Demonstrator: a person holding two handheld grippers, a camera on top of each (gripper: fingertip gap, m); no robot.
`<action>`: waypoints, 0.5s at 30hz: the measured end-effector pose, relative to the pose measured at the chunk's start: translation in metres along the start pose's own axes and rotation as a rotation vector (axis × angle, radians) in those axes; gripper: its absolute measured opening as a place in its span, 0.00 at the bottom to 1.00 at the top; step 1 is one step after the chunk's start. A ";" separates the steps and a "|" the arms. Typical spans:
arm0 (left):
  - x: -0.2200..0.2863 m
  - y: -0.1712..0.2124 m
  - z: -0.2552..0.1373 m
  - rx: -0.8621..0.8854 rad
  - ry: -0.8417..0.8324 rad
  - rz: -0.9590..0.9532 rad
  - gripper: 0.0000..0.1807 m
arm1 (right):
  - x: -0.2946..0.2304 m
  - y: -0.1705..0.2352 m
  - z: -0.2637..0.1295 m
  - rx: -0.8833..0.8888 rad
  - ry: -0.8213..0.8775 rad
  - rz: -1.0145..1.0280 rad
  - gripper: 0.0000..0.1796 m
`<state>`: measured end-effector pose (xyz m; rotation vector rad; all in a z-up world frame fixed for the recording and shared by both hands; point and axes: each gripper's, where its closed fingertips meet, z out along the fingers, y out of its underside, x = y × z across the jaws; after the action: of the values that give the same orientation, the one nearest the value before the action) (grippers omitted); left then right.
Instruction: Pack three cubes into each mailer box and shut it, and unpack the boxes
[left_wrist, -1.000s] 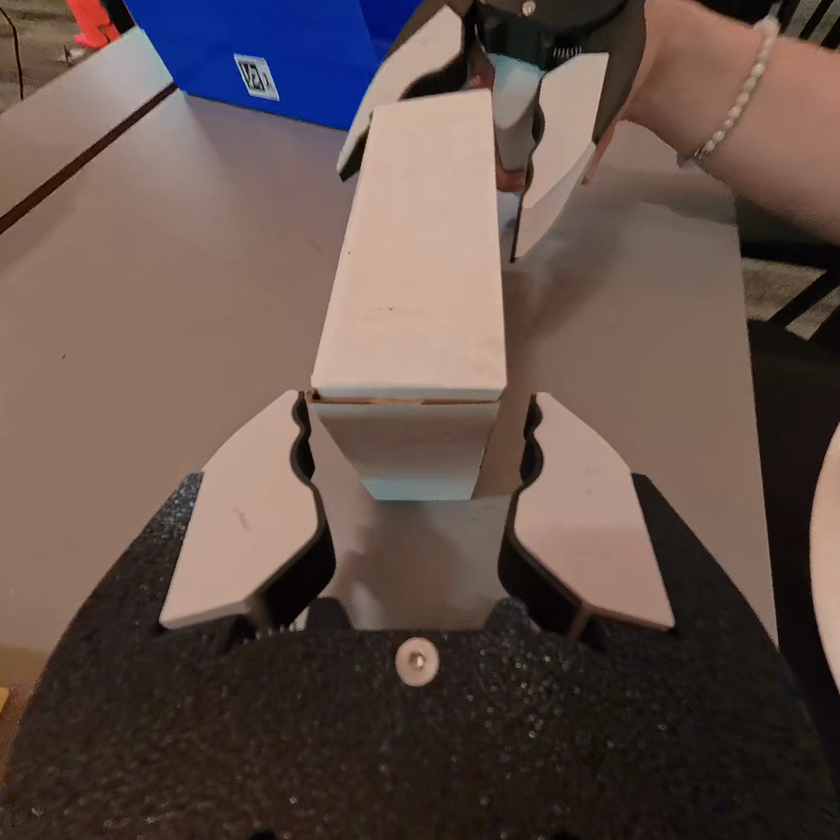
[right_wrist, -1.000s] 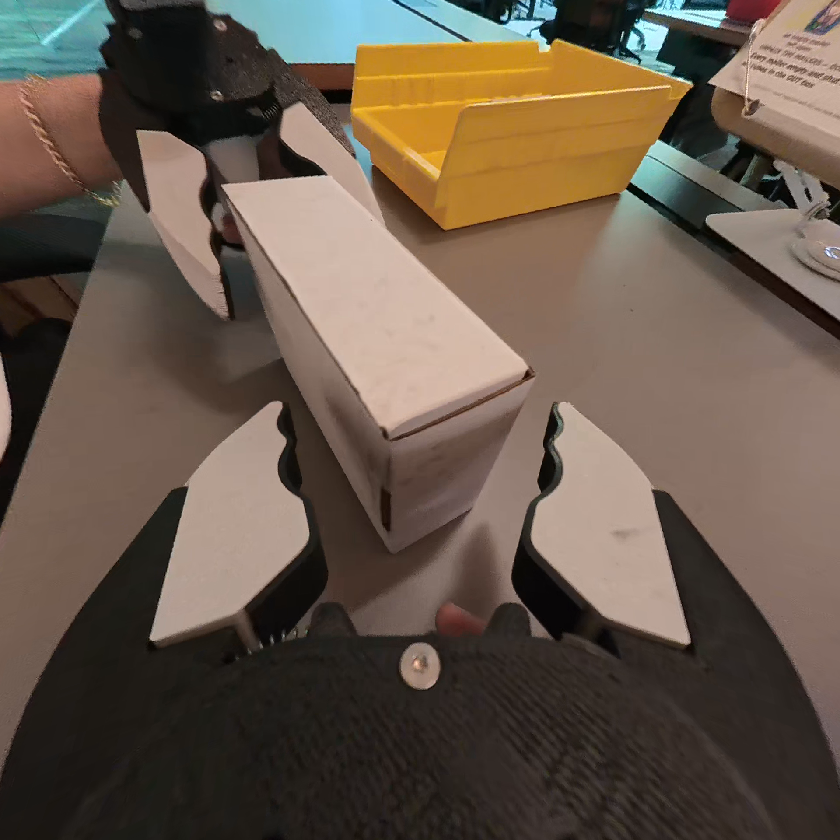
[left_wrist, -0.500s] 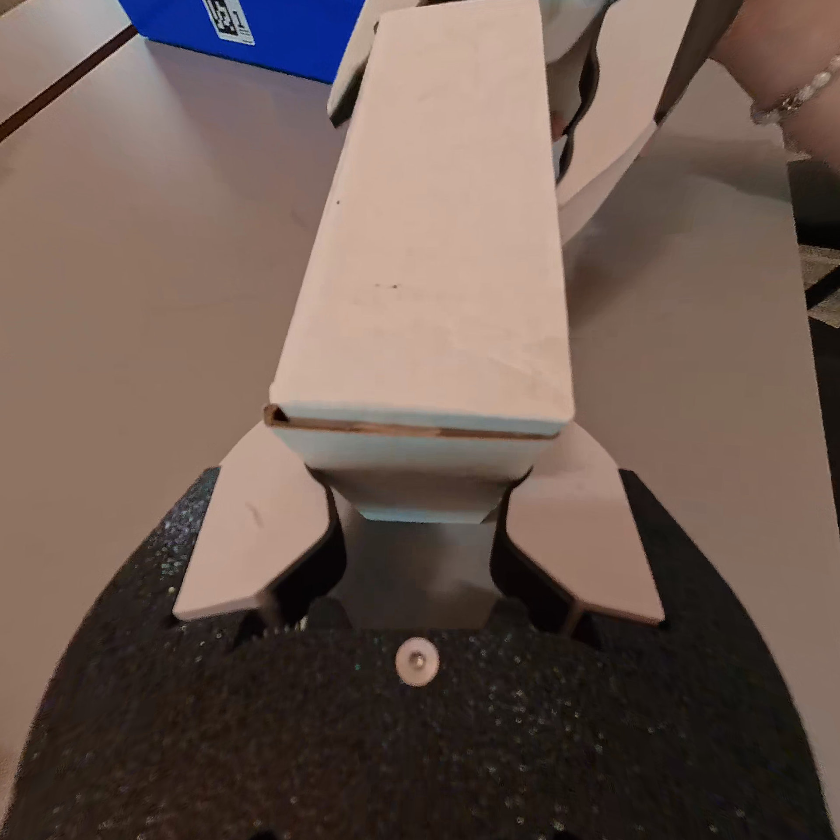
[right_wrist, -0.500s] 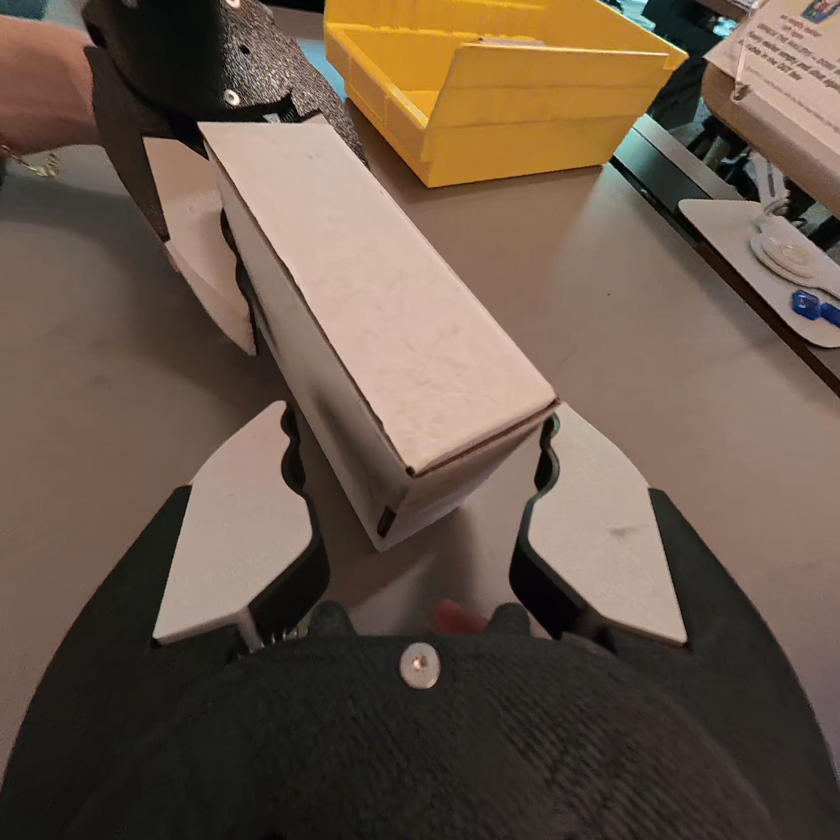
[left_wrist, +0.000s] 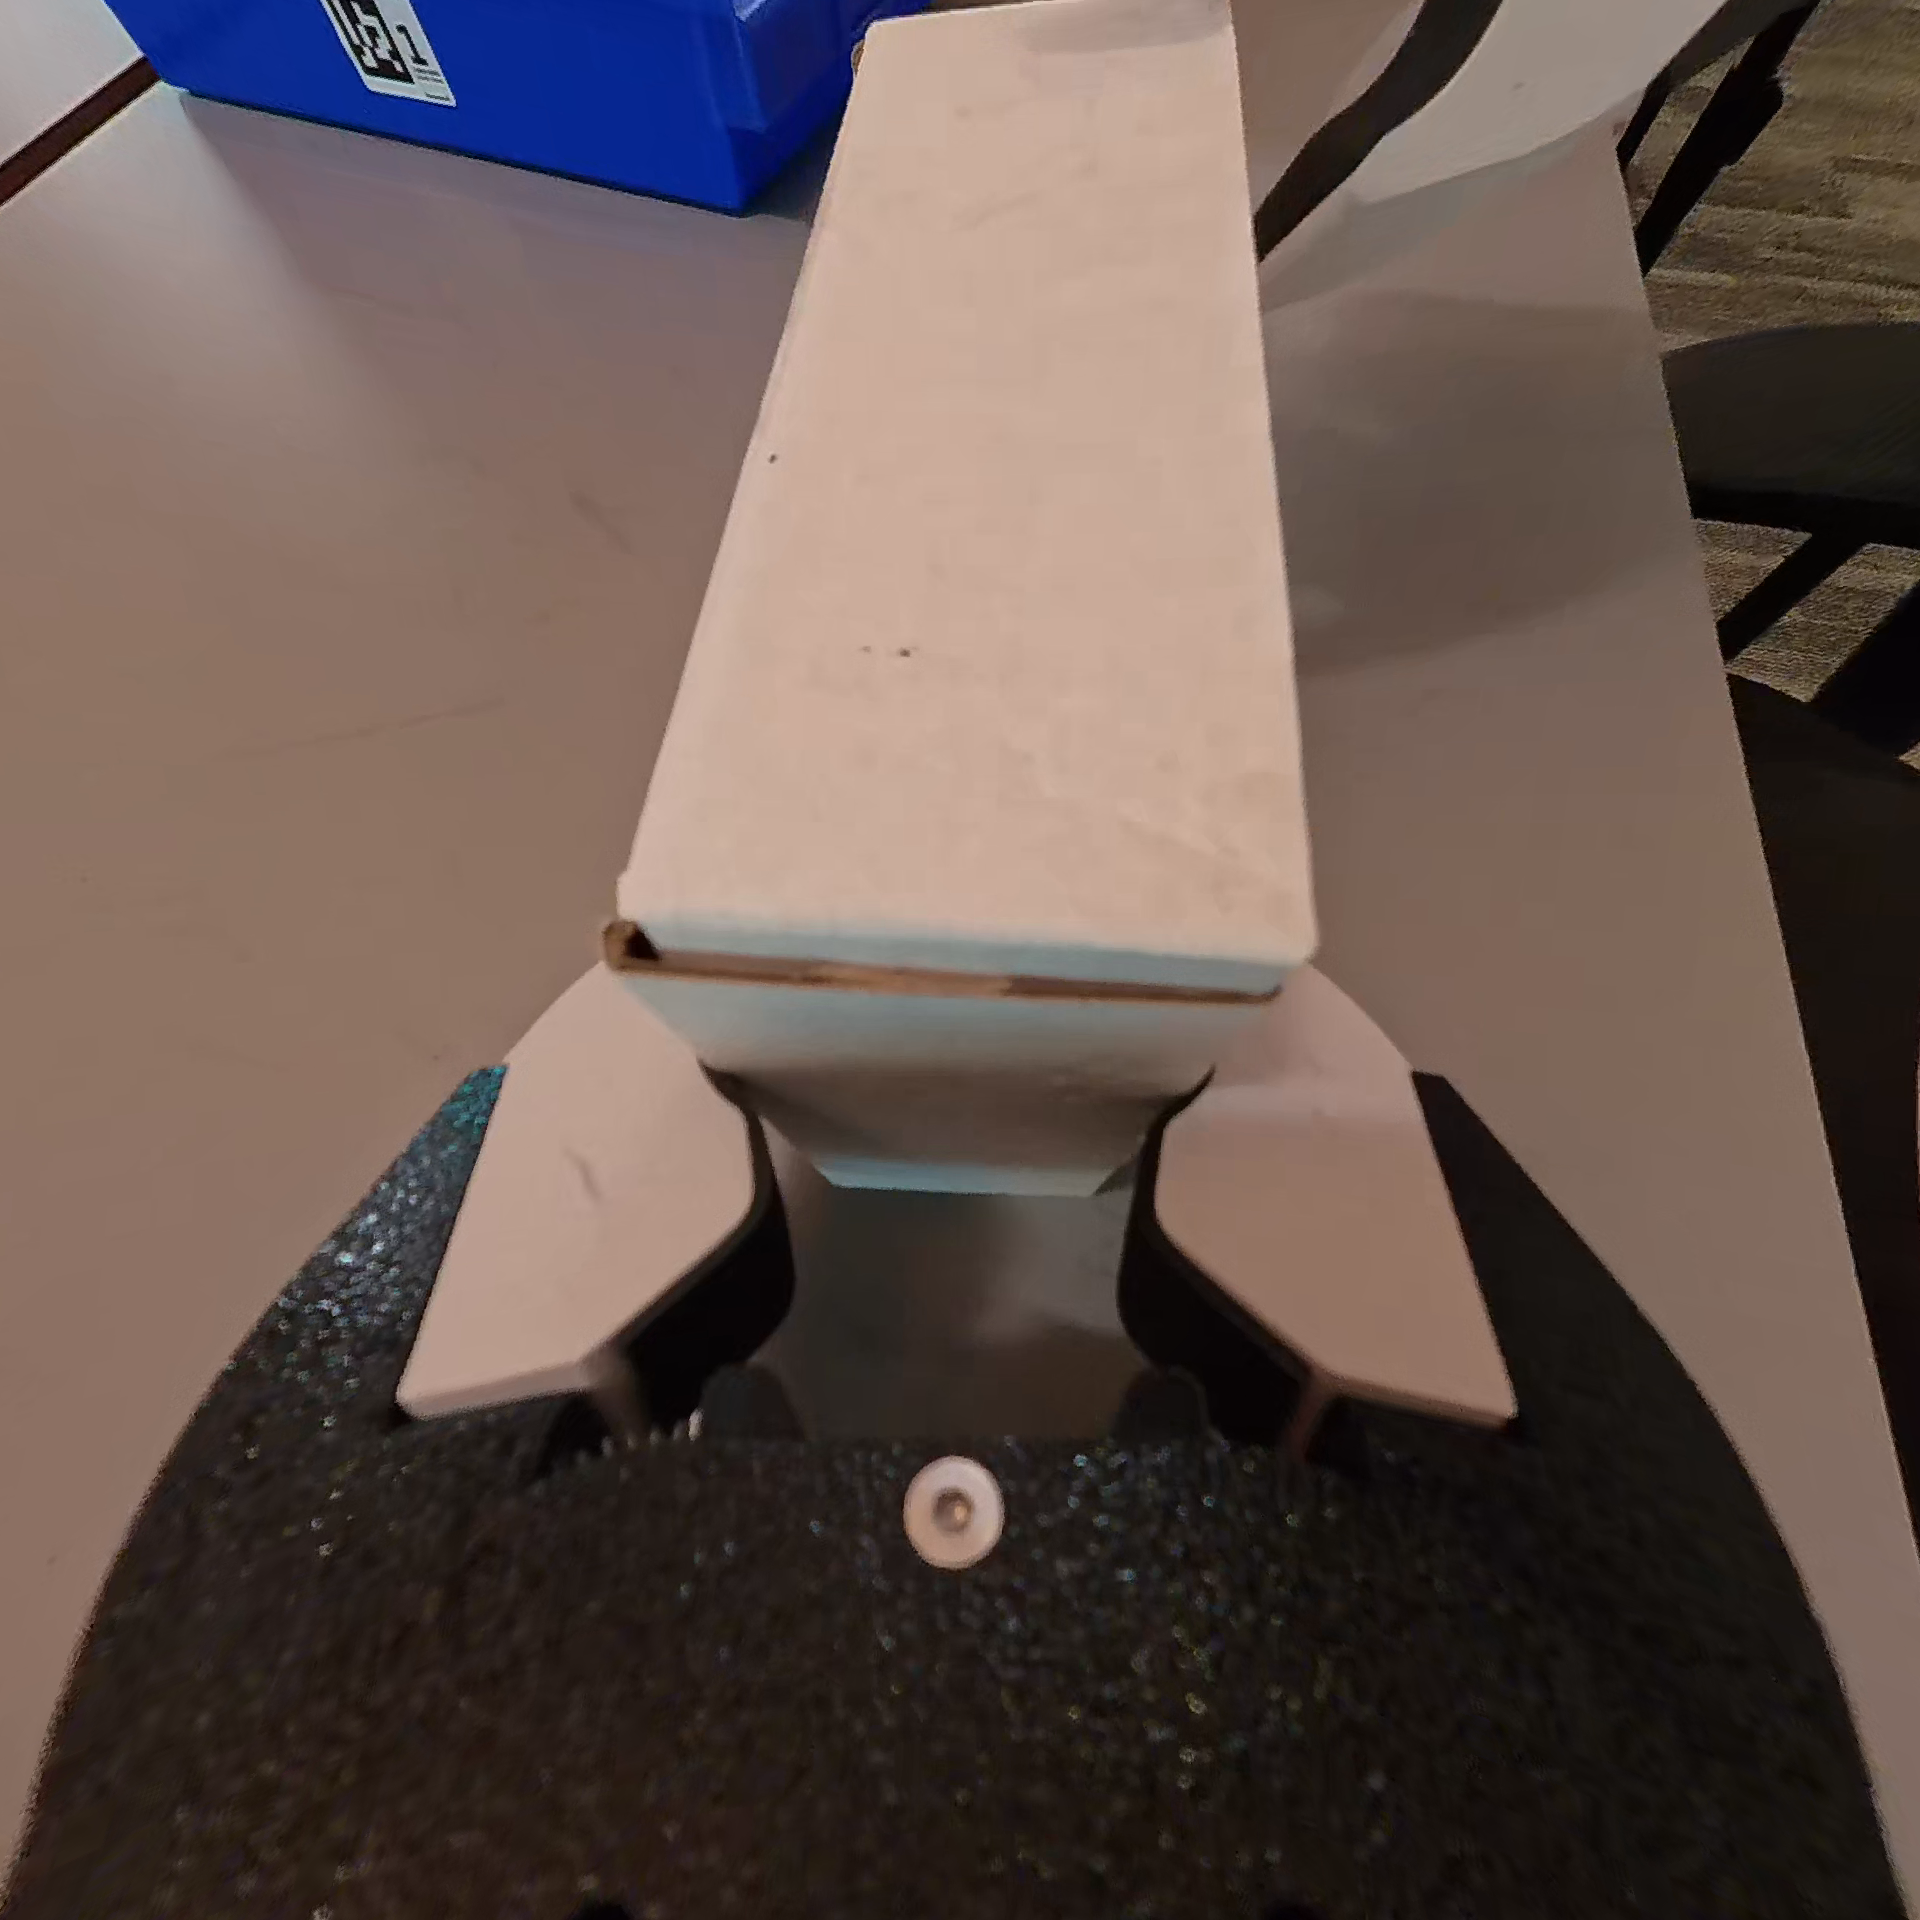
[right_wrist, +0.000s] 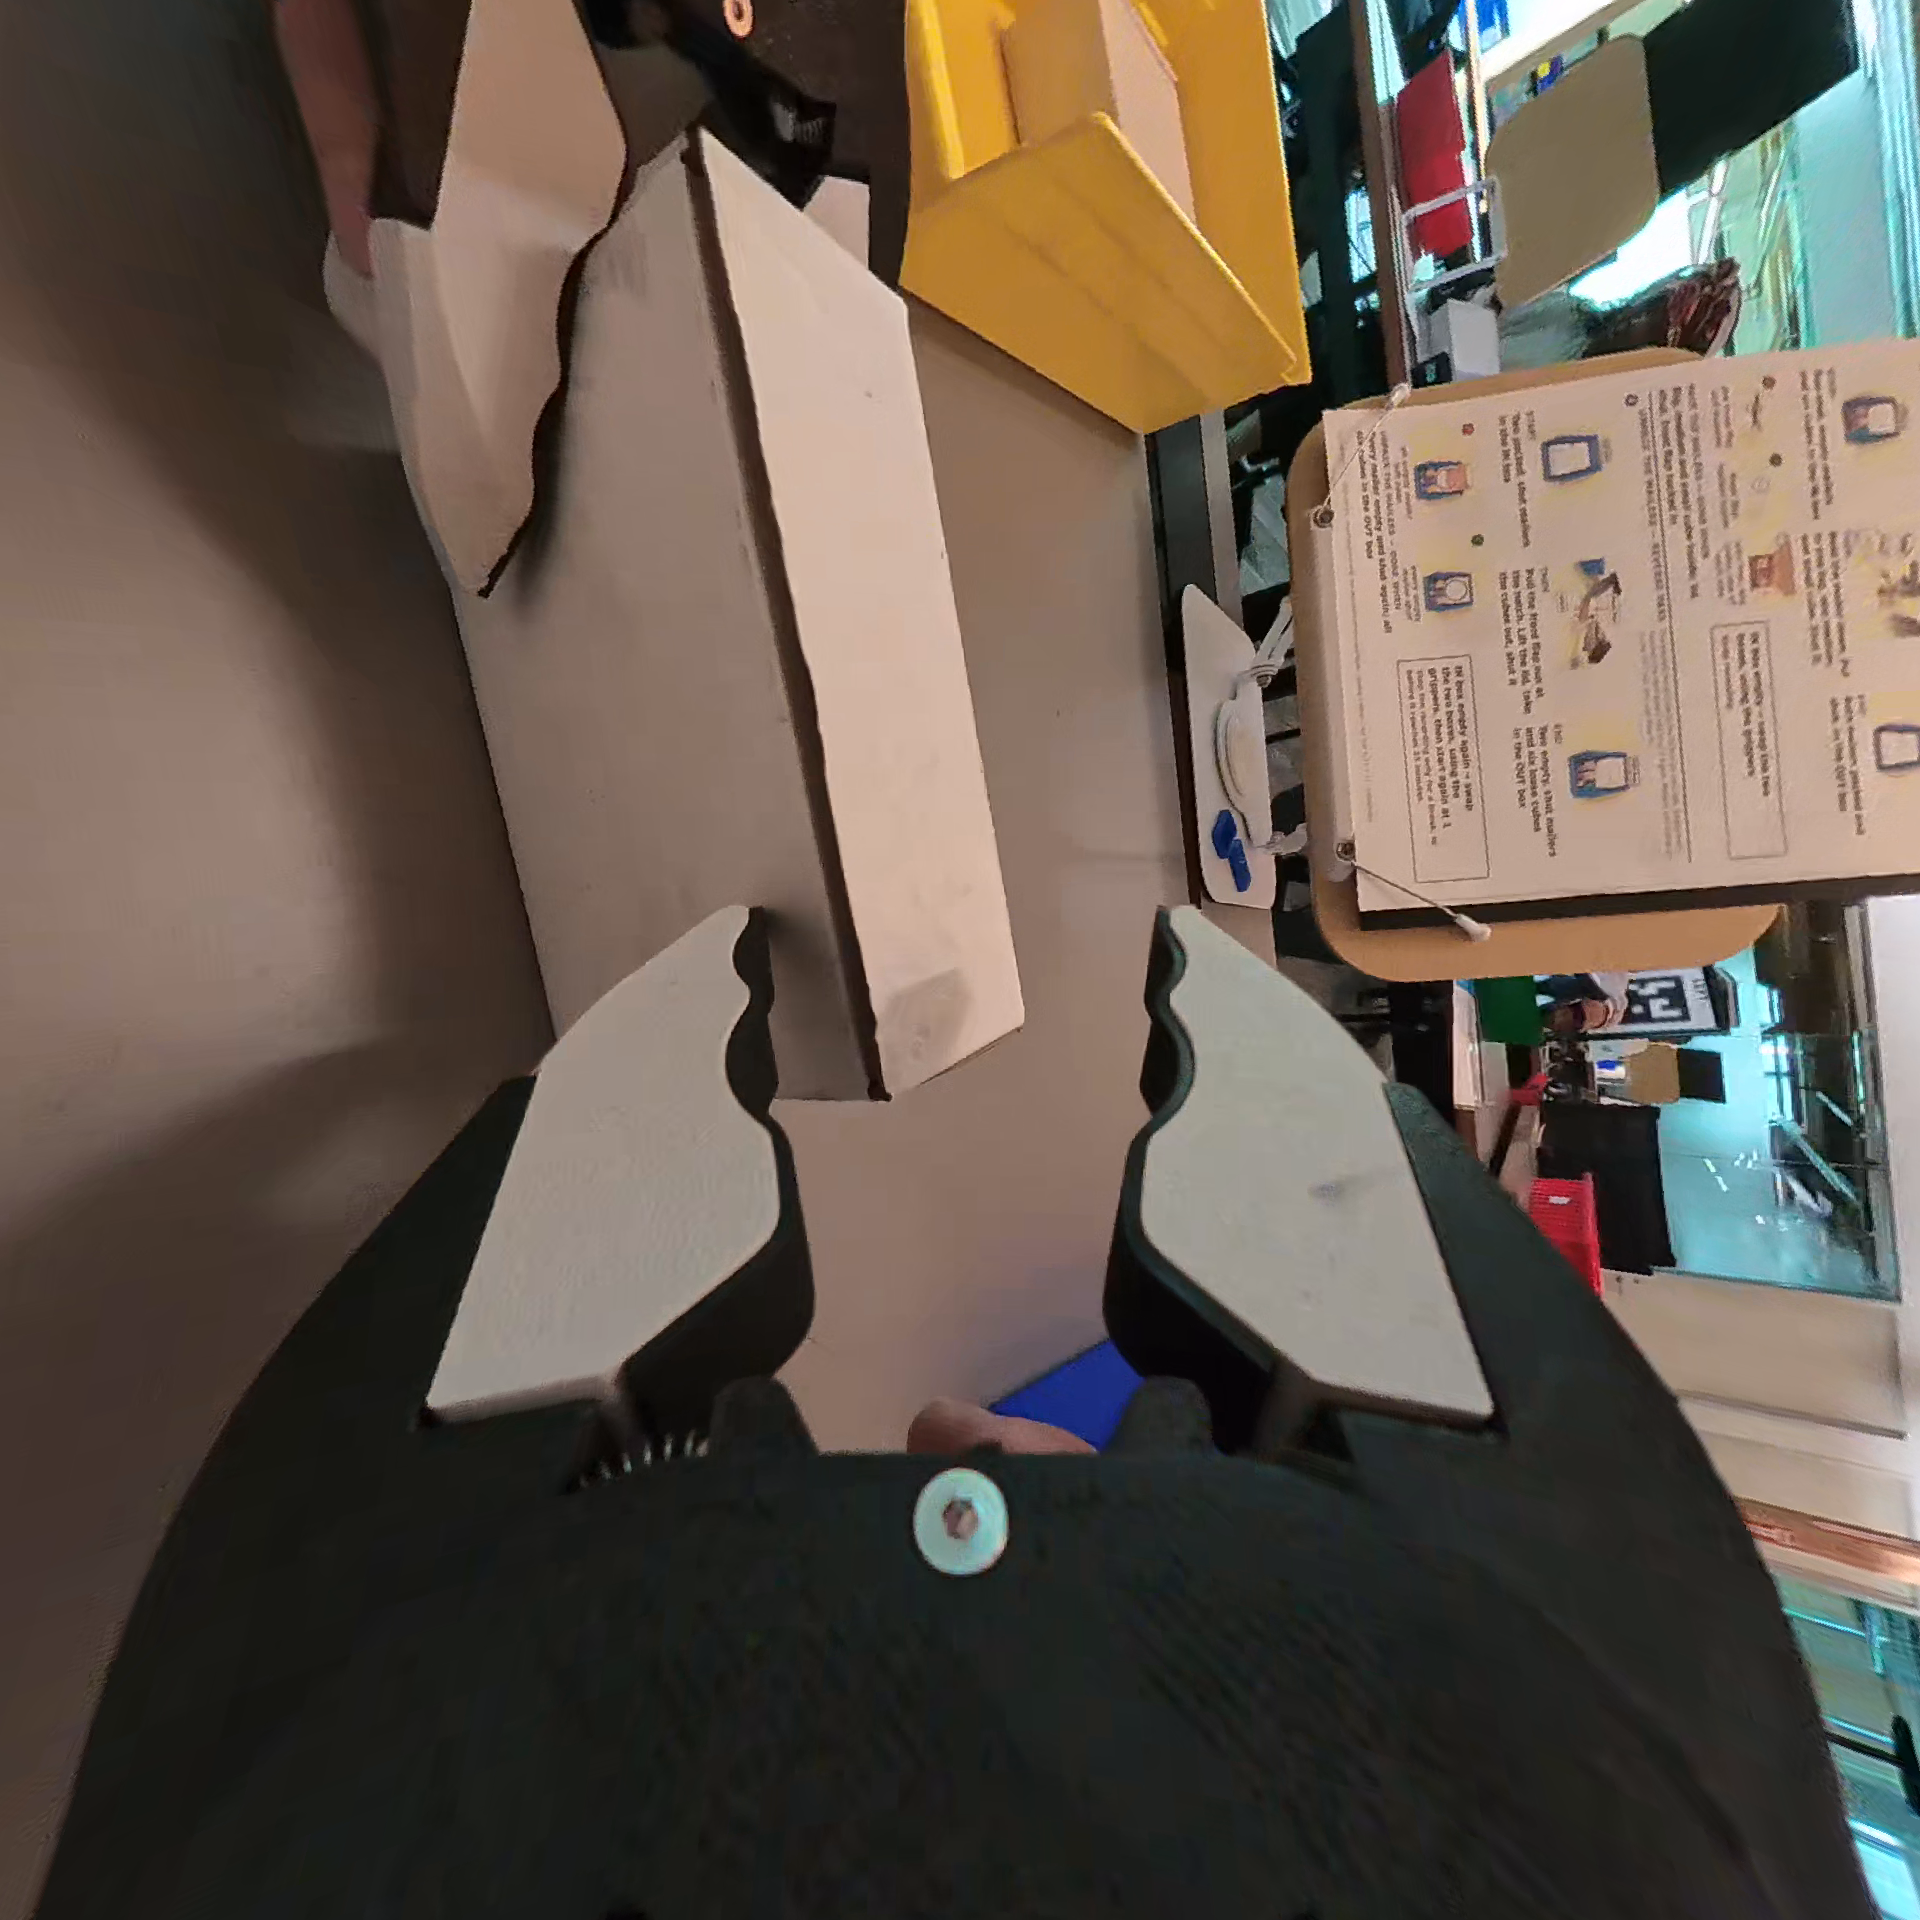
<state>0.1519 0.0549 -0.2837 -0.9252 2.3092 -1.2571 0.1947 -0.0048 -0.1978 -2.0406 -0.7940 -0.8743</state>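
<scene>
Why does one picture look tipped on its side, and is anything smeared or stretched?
Right wrist view: the camera is rolled, so the table and yellow bin run sideways; the far gripper's finger is motion-blurred. Left wrist view: level and mostly sharp, but the wide lens stretches the white mailer box, its near end looming large; lighting is dim and warm.

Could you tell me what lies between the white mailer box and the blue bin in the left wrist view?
Only bare table lies between the white mailer box and the blue bin, as the left wrist view shows.
</scene>
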 end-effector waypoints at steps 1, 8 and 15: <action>0.000 0.000 0.000 0.000 0.000 0.000 0.43 | 0.001 -0.001 -0.001 -0.003 0.000 -0.011 0.38; 0.001 0.000 -0.001 0.001 0.019 0.005 0.42 | 0.008 -0.012 -0.006 -0.014 0.016 -0.075 0.36; -0.001 0.000 -0.001 0.001 0.009 0.004 0.42 | 0.012 -0.013 -0.004 -0.059 -0.003 -0.130 0.34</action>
<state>0.1518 0.0561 -0.2836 -0.9165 2.3162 -1.2629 0.1906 0.0010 -0.1814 -2.0603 -0.9203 -0.9776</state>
